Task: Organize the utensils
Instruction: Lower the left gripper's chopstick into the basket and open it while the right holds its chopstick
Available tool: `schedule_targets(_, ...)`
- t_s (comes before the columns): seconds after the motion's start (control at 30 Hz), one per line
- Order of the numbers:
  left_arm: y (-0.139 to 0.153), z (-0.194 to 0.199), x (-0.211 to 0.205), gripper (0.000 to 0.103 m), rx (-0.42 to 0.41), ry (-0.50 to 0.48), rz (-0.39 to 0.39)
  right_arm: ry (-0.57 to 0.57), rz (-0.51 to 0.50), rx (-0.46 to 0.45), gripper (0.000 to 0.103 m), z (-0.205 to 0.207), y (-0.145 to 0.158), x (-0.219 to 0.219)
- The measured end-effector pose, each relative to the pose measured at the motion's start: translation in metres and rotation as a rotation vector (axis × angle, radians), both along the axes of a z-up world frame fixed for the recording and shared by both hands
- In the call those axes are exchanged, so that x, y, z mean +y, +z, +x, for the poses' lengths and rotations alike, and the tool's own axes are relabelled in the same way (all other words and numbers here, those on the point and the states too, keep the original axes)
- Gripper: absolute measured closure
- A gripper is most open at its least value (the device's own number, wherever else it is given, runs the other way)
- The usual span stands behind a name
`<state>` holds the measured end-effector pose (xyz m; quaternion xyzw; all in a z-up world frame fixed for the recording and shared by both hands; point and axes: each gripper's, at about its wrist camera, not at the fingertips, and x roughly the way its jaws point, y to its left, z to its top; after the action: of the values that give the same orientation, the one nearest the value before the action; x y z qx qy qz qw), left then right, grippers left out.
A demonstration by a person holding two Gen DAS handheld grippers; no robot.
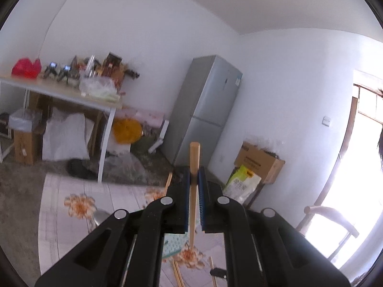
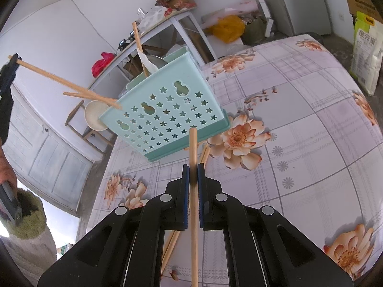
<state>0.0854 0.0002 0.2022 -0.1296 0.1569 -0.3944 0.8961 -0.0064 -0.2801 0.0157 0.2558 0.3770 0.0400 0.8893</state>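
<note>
A mint-green utensil holder (image 2: 167, 112) with star-shaped holes stands on the flowered tablecloth (image 2: 299, 119). A chopstick (image 2: 138, 45) and a white spoon (image 2: 148, 62) stick out of its top. My right gripper (image 2: 193, 169) is shut on a wooden chopstick (image 2: 193, 143) just in front of the holder. My left gripper (image 1: 194, 174) is shut on another chopstick (image 1: 194, 157). In the right wrist view the left gripper (image 2: 14, 59) is up at the left, and its chopstick (image 2: 59, 79) slants down to the holder's rim. Loose chopsticks (image 2: 171, 244) lie on the cloth below my right gripper.
A grey fridge (image 1: 205, 105), a cluttered side table (image 1: 59, 93) and a cardboard box (image 1: 261, 160) stand along the far wall. A rice bag (image 2: 366, 52) sits past the table's far edge. A wooden stool (image 2: 94, 116) stands behind the holder. A person's hand (image 2: 6, 167) shows at the left.
</note>
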Motion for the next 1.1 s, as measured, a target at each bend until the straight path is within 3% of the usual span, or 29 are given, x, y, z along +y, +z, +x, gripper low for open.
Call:
schedule_targets(0.2, 0.017, -0.002, -0.003, 0.097, -0.114, 0.045, 0.007, 0.001, -0.003, -0.001, 0.098, 0.001, 0.001, -0.001)
schedule_targets(0.5, -0.002, 0.021, -0.026, 0.097, -0.153, 0.108, 0.090, -0.007, -0.010, 0.004, 0.098, 0.001, 0.002, -0.001)
schedule_targets(0.67, -0.023, 0.039, -0.040, 0.097, -0.120, 0.109, 0.119, -0.004, -0.014, 0.003, 0.098, 0.001, 0.003, -0.001)
schedule_targets(0.93, -0.065, 0.063, -0.064, 0.096, 0.020, 0.049, 0.193, -0.008, -0.009, 0.009, 0.098, 0.002, 0.002, -0.003)
schedule_targets(0.97, -0.070, 0.063, -0.067, 0.095, 0.037, 0.036, 0.205, -0.008, -0.010, 0.010, 0.098, 0.002, 0.002, -0.003)
schedule_targets(1.0, -0.073, 0.063, -0.068, 0.086, 0.051, 0.028, 0.215, -0.007, -0.012, 0.010, 0.098, 0.002, 0.002, -0.003)
schedule_targets(1.03, -0.076, 0.062, -0.070, 0.071, 0.062, 0.027, 0.217, -0.008, -0.012, 0.009, 0.098, 0.002, 0.002, -0.003)
schedule_targets(1.1, -0.078, 0.058, -0.070, 0.059, 0.064, 0.031, 0.205, -0.008, -0.012, 0.009, 0.098, 0.002, 0.002, -0.003)
